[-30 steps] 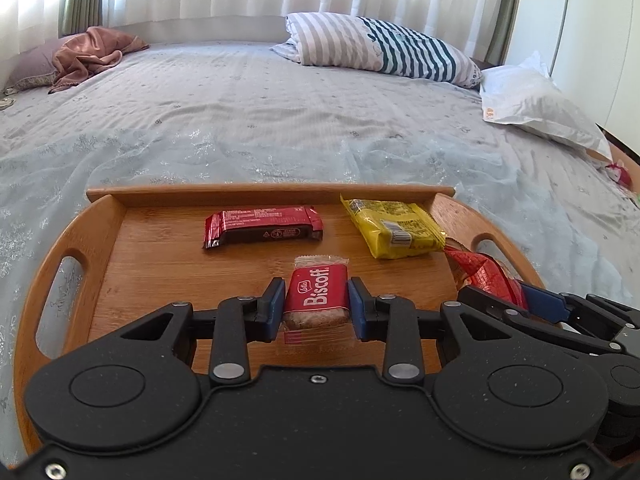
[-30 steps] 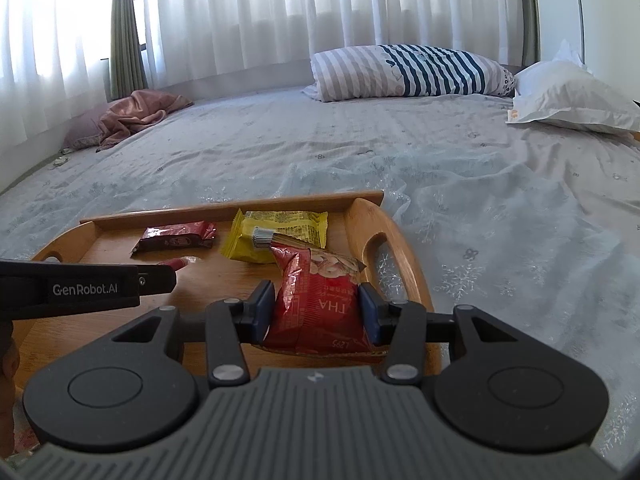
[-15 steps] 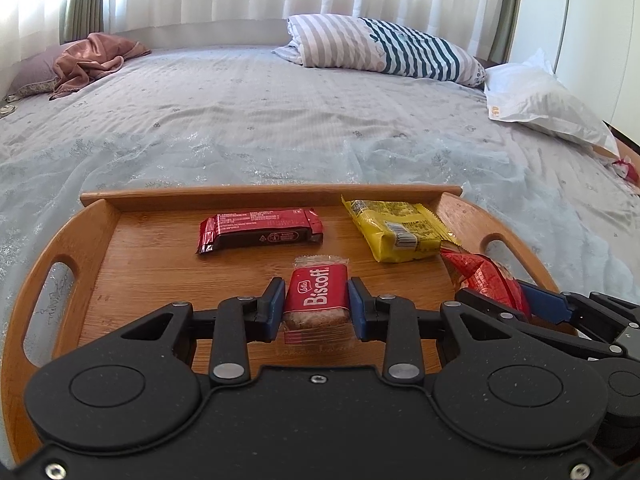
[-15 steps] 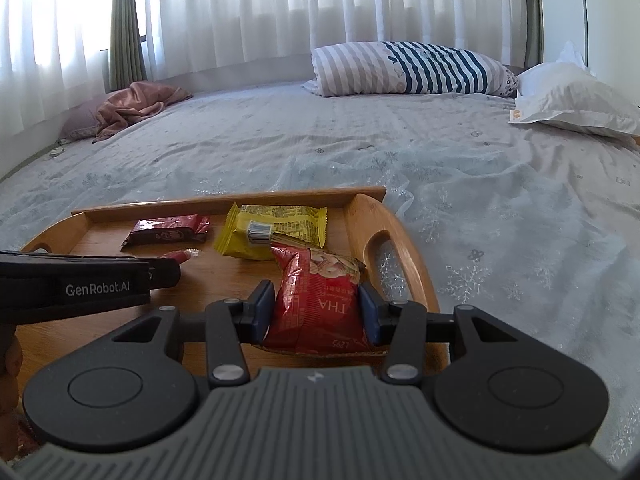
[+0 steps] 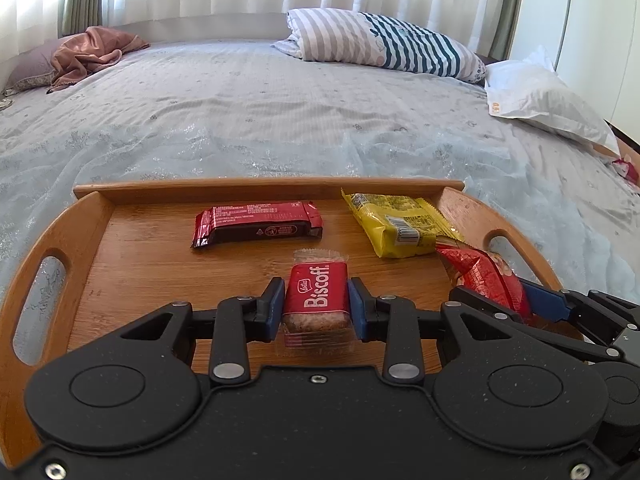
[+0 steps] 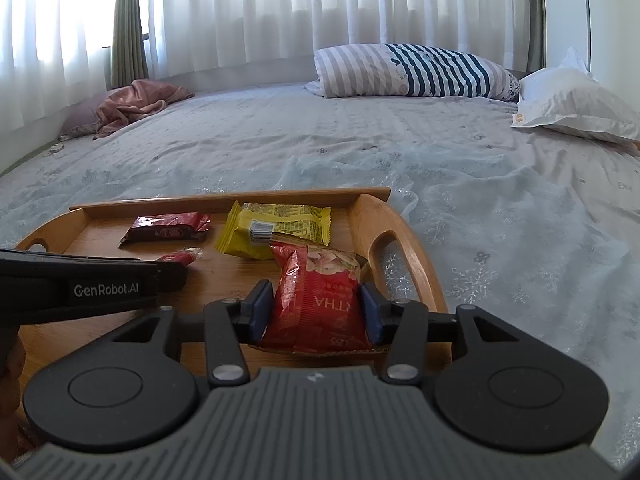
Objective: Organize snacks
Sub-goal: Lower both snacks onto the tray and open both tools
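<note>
Between my left gripper's (image 5: 316, 306) pads sat the Biscoff biscuit (image 5: 316, 296), clamped low over the wooden tray (image 5: 84, 224); beyond its tips lay the dark red bar (image 5: 256, 226), and ahead to the right the yellow packet (image 5: 396, 226). Over the last second little had changed — the tray only drifted slightly in view, so neither snack was yet set down. My right gripper (image 6: 314, 312) pinched the red snack bag (image 6: 316, 300) by the tray's right handle — only its own view showed that grip squarely, plus my left tool's side (image 6: 80, 284).
</note>
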